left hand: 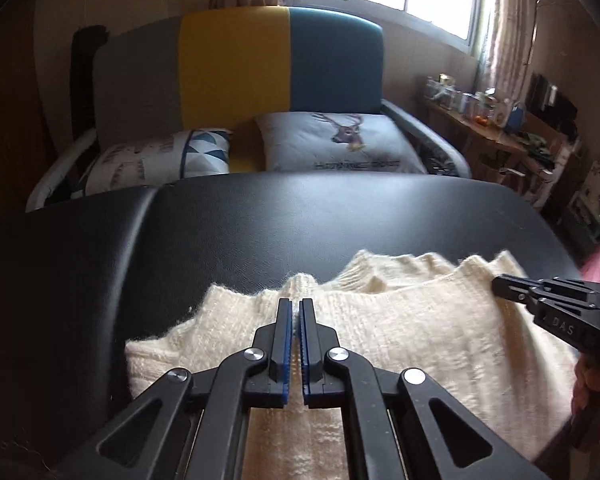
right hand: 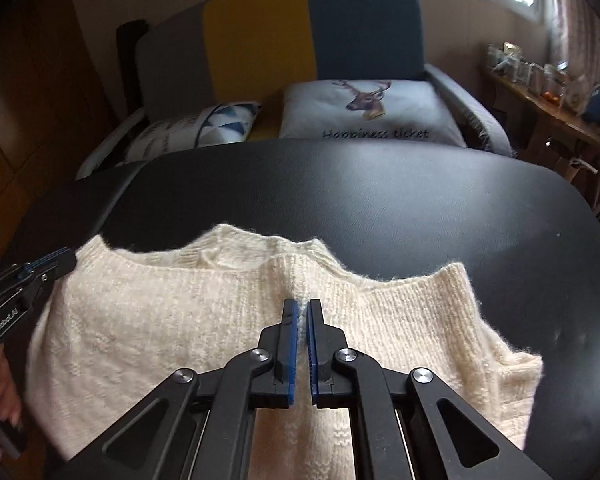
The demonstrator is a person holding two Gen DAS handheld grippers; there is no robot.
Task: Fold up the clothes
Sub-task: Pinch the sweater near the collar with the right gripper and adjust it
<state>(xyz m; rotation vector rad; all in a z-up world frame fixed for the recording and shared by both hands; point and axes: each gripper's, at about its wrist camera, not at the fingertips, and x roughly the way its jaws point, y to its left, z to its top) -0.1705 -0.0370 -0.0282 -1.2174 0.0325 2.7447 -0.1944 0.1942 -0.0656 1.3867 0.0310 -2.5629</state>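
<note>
Both tongs concern us first. We see the left gripper (left hand: 297,304) with its blue-padded jaws drawn almost together, pinching a raised ridge of the cream knit sweater (left hand: 400,340). We see the right gripper (right hand: 302,305) in the same posture, its jaws nearly closed on a fold of the same sweater (right hand: 160,320). Each tool also appears at the edge of the other's view, at the garment's side margin. The sweater lies on the near part of the black padded table (left hand: 300,216), partly doubled over, its far hem bunched and uneven. Beyond the table we note a sofa (left hand: 236,68) with grey, yellow and teal back panels; its seat holds two cushions, a triangle-patterned one (left hand: 160,158) and a deer-printed one (left hand: 340,144). A side shelf (left hand: 484,128) at right carries small jars we cannot identify.
</note>
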